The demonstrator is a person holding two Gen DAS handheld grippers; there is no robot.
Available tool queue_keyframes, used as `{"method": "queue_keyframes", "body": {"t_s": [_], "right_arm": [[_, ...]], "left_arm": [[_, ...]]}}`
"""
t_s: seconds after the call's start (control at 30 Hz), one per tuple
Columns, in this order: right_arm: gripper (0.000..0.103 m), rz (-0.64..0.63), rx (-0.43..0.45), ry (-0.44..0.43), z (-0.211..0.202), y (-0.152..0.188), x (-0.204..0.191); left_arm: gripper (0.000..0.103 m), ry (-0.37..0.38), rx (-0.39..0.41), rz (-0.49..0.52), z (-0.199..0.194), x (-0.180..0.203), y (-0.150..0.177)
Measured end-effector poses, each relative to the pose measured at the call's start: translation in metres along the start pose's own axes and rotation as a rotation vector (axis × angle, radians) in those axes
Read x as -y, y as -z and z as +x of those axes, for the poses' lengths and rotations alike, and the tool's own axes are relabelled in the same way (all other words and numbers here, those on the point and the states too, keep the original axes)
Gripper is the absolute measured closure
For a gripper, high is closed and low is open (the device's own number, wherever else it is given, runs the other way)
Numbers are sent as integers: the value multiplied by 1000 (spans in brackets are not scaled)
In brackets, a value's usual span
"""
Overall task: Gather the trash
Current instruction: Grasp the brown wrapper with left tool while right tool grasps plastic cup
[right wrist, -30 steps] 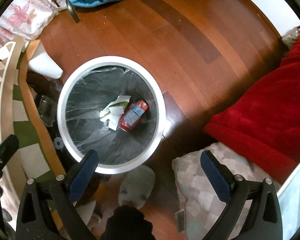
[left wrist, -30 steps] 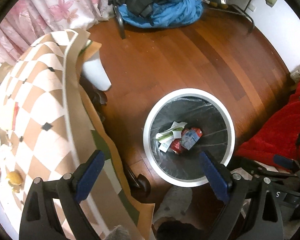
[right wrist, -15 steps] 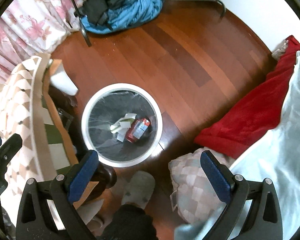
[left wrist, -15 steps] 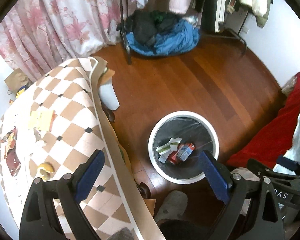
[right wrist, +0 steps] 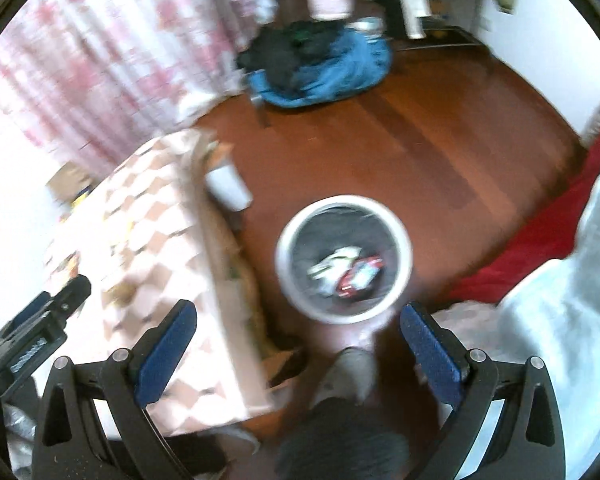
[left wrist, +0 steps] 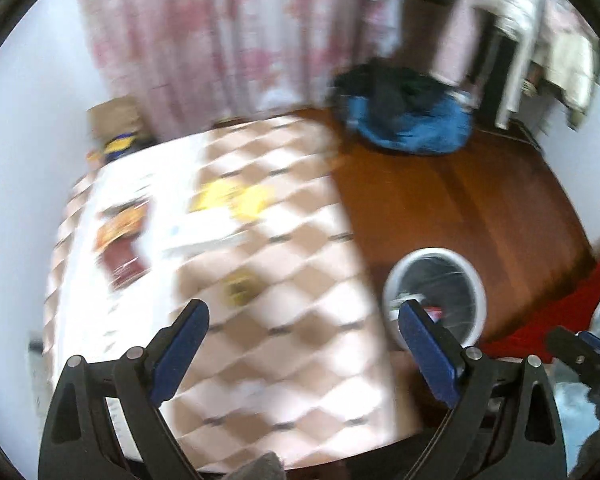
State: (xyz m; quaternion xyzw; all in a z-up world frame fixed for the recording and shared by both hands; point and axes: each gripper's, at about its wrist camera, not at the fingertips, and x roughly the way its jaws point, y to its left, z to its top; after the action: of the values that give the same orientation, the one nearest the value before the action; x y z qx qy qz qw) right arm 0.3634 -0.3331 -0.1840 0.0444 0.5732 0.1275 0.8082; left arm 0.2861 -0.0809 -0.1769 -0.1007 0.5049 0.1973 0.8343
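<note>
Both grippers, left (left wrist: 302, 346) and right (right wrist: 298, 344), gape with fingers wide and empty; the trash bin (right wrist: 344, 270) sits center frame beside the checkered table (left wrist: 284, 280).

1 round trash bin (right wrist: 286, 240) sits on the floor. 1 checkered tablecloth (left wrist: 284, 280) is here. 1 blue clothes pile (right wrist: 340, 72). 2 grippers: left gripper (left wrist: 302, 336), right gripper (right wrist: 298, 336).

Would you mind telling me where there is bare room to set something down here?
The wood floor between the trash bin and blue clothes pile is bare. The checkered table is crowded on its far-left half with wrappers; its near-right part looks free.
</note>
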Motion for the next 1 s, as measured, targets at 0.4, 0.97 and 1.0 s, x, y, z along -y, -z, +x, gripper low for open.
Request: {"method": "queue_keyframes", "body": {"t_s": [0.4,0.97,1.0], "right_arm": [[17,-175,-267,-151,135,111,-181],[60,-259,-230,-76,179,99,-262],[60,-252,-229,-78,181,93,-266]], "left_arm": [[0,-209,-266,-159,90,-177,126],[0,-99,-258,-264,122,-234,59],[0,-80,-241,-292,125,-240,45]]}}
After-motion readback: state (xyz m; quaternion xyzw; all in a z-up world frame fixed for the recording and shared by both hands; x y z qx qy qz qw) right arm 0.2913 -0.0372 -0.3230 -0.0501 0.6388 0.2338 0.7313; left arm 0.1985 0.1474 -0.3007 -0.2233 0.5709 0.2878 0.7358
